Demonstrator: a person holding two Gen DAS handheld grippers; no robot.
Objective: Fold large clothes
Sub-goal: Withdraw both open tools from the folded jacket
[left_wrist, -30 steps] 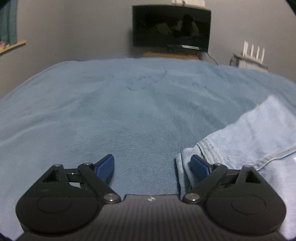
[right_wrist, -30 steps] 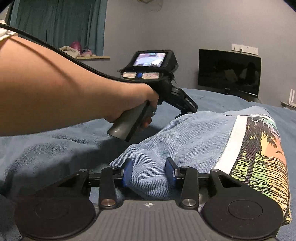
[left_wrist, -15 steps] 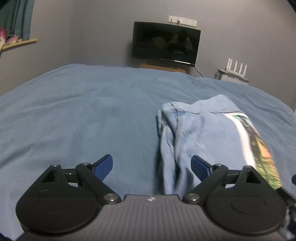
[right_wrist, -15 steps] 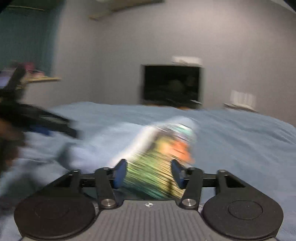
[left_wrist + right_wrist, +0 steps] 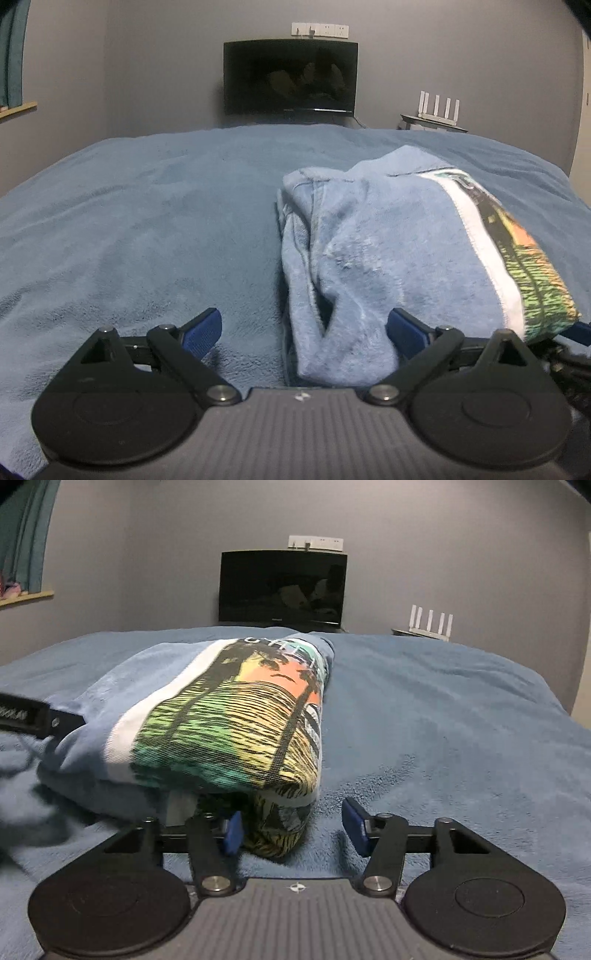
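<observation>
A light blue garment with a colourful palm-tree print lies folded into a thick bundle on the bed. It shows in the left wrist view (image 5: 388,251) and in the right wrist view (image 5: 229,716). My left gripper (image 5: 304,332) is open, its jaws on either side of the bundle's near left end. My right gripper (image 5: 291,829) is open, its jaws on either side of the bundle's near right corner. Neither gripper is closed on the cloth. Part of the left gripper (image 5: 26,716) shows at the left of the right wrist view.
The bed is covered by a blue fleece blanket (image 5: 129,229). A dark TV (image 5: 290,77) stands by the far wall with a white router (image 5: 437,107) to its right. A window sill (image 5: 22,598) with curtains is at the left.
Both grippers have drawn back to the near end of the folded bundle and swung to face the far wall. The right gripper has opened wider. The bundle lies still.
</observation>
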